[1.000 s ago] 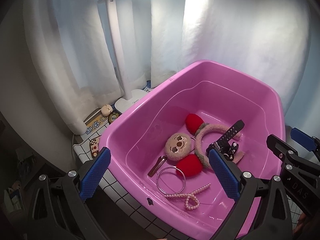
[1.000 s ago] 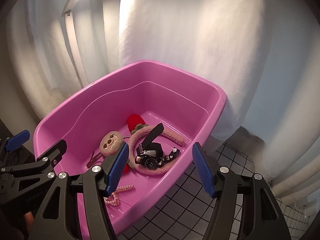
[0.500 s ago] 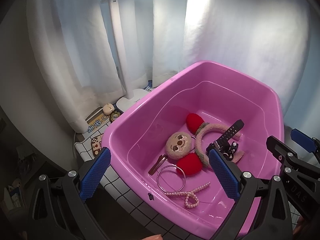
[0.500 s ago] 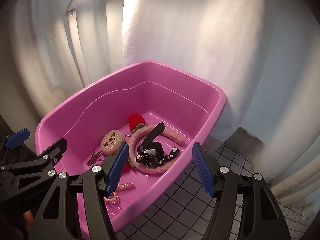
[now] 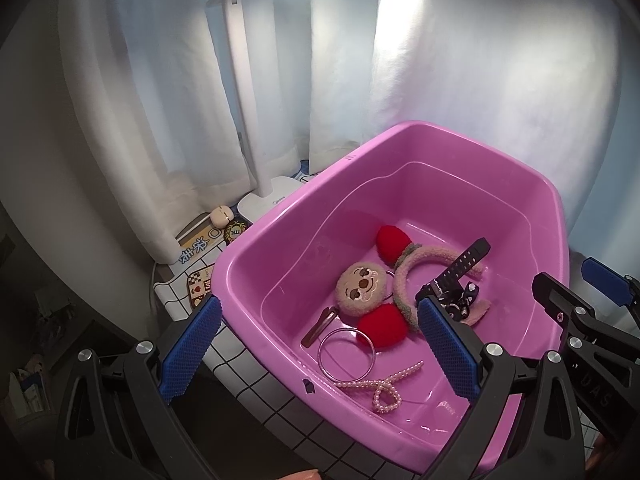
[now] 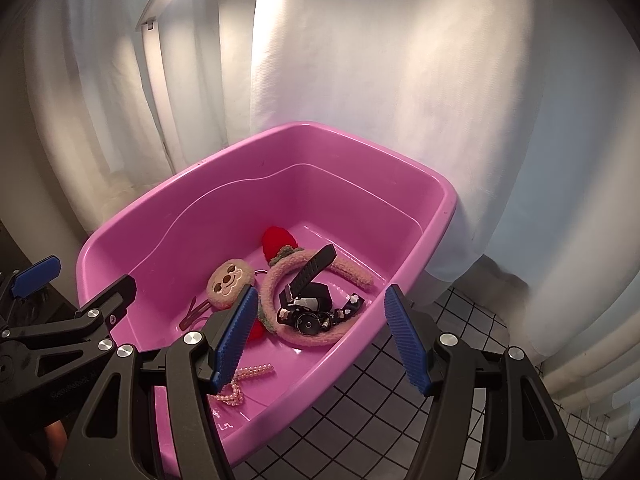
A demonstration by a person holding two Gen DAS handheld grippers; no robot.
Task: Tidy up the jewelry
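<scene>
A pink plastic tub point(image 5: 360, 152) point(image 6: 436, 224) stands on a tiled table. In it lie a plush headband with a cartoon face and red pompoms point(image 5: 362, 286) point(image 6: 230, 278), a black watch point(image 5: 460, 270) point(image 6: 310, 300), a metal bangle point(image 5: 346, 354), a pearl strand point(image 5: 380, 390) point(image 6: 240, 380) and a hair clip point(image 5: 318, 326) point(image 6: 192, 312). My left gripper point(image 5: 320, 352) is open and empty, held above the tub's near rim. My right gripper point(image 6: 320, 340) is open and empty, above the tub's right side.
A white desk lamp point(image 5: 264, 196) stands behind the tub at the left, with small items and cards point(image 5: 200, 248) next to it. White curtains point(image 6: 360, 60) hang behind. Black-gridded white tiles point(image 6: 420, 380) show to the right of the tub.
Both grippers have drawn back and up a little from the tub, so more of the curtain and table shows. The items in the tub have not moved.
</scene>
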